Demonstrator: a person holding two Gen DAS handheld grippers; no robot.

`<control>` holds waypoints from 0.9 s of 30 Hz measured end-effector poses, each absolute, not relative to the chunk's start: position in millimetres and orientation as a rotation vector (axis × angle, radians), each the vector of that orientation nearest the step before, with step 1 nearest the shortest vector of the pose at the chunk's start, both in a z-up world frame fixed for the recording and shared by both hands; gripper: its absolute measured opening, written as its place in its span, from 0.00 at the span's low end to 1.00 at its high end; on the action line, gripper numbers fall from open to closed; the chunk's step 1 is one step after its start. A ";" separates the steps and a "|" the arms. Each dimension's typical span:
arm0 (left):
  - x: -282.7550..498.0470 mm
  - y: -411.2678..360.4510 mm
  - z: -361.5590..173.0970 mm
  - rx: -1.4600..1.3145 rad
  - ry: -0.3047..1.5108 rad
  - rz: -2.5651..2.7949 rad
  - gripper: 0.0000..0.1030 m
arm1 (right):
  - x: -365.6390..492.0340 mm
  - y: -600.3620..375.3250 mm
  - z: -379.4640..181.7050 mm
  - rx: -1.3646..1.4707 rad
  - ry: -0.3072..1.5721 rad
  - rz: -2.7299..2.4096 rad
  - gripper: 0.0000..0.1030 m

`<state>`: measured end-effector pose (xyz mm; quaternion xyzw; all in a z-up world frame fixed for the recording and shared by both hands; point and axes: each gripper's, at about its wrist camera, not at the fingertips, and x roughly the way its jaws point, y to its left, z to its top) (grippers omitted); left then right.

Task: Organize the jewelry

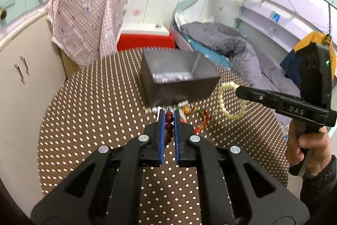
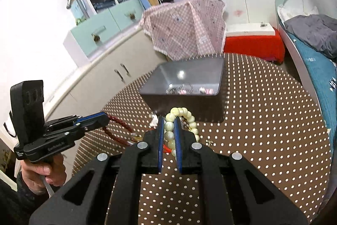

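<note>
My left gripper (image 1: 169,114) is shut on a dark red bead bracelet (image 1: 169,125), held above the table; the bracelet also shows in the right wrist view (image 2: 120,125), hanging from the left gripper (image 2: 106,118). My right gripper (image 2: 169,119) is shut on a cream bead bracelet (image 2: 185,117), which also shows in the left wrist view (image 1: 226,102) at the right gripper's tip (image 1: 239,90). A grey open box (image 1: 179,79) with small jewelry inside stands just beyond both grippers (image 2: 189,81). A pearl string (image 1: 155,109) and a colourful woven bracelet (image 1: 202,119) lie on the table before the box.
The round table has a brown white-dotted cloth (image 1: 84,119). Beyond it are a pink checked cloth (image 1: 84,20), a red box (image 1: 145,39), a cream cabinet (image 1: 25,77) on the left and a bed with grey bedding (image 1: 231,45) on the right.
</note>
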<state>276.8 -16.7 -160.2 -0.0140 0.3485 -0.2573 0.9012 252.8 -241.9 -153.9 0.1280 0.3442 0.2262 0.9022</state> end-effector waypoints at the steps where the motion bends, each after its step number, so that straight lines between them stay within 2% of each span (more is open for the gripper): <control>1: 275.5 -16.0 -155.9 -0.029 0.710 -0.532 0.07 | 252.5 -243.6 -150.9 0.268 0.705 0.472 0.08; 19: 285.2 -17.7 -66.4 0.008 0.493 -0.545 0.07 | 255.5 -251.1 -65.2 0.174 0.514 0.467 0.08; 27: 315.1 -38.7 -46.7 0.004 0.489 -0.550 0.07 | 284.0 -248.1 -44.8 0.155 0.498 0.466 0.08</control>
